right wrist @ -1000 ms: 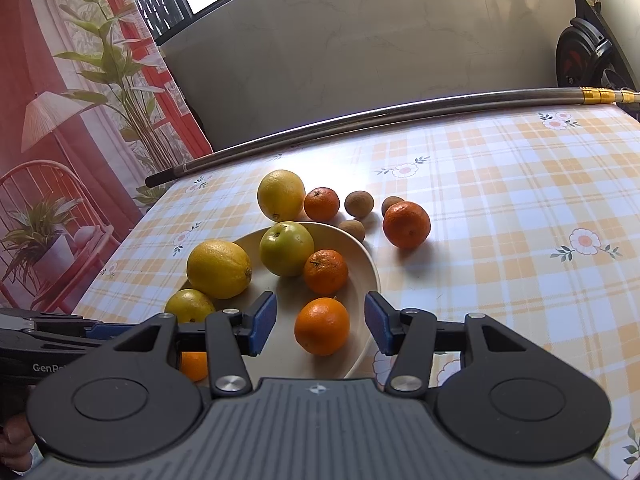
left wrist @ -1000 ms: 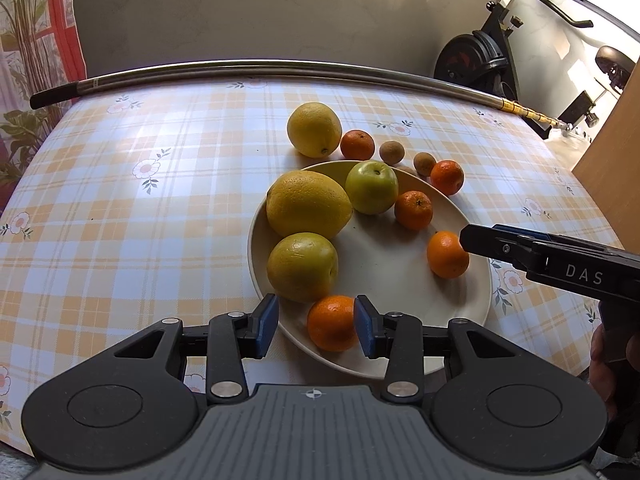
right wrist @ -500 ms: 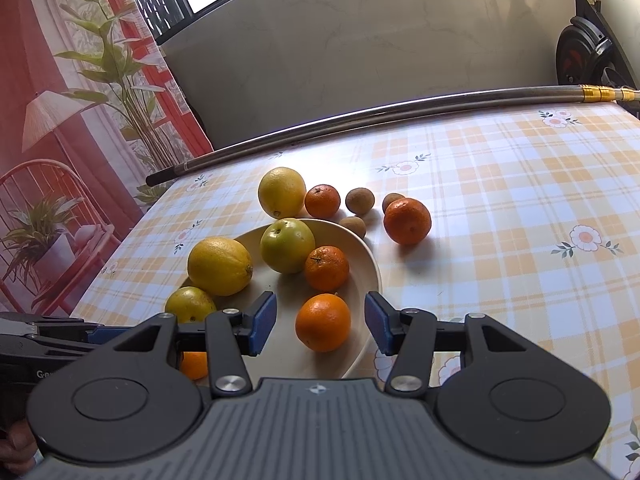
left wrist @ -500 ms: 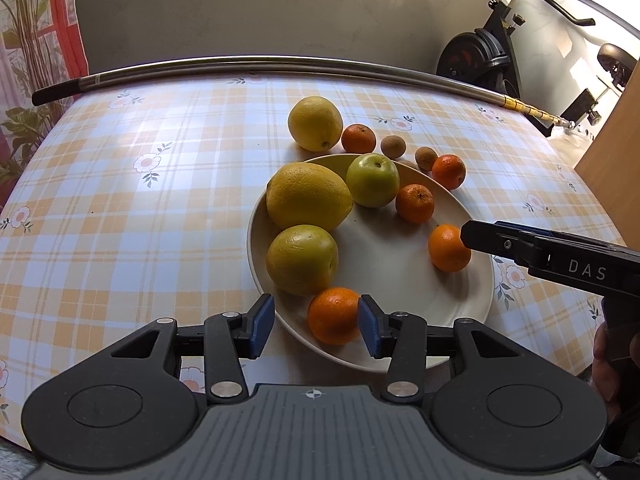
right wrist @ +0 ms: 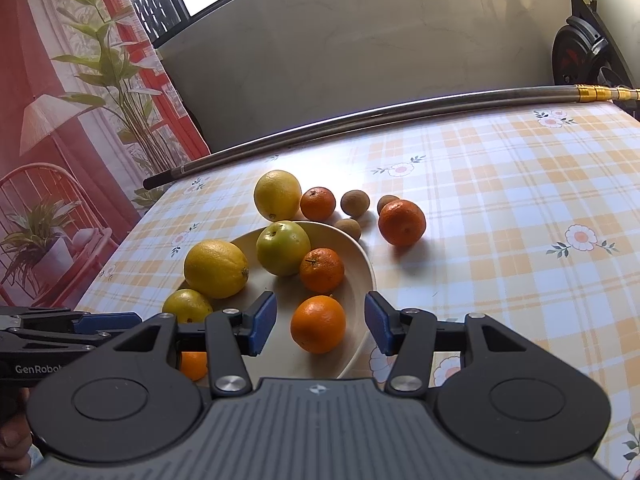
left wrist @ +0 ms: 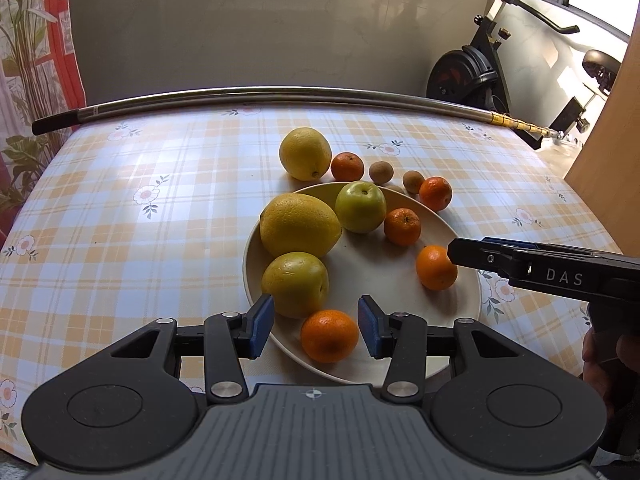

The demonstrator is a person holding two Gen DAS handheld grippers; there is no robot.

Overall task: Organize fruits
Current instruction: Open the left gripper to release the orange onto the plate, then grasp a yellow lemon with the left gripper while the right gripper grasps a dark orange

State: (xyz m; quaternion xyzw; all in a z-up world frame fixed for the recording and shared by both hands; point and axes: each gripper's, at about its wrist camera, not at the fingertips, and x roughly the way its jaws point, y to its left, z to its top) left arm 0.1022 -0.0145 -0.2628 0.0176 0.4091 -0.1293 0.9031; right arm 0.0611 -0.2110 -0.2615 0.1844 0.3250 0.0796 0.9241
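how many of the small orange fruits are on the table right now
5. Three on the plate: near rim, right side, beside the green apple. Two on the cloth behind it: and.

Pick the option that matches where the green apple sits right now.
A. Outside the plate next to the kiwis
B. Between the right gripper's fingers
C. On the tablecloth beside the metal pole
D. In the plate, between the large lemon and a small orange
D: the green apple rests in the plate, with the large lemon on one side and a small orange on the other.
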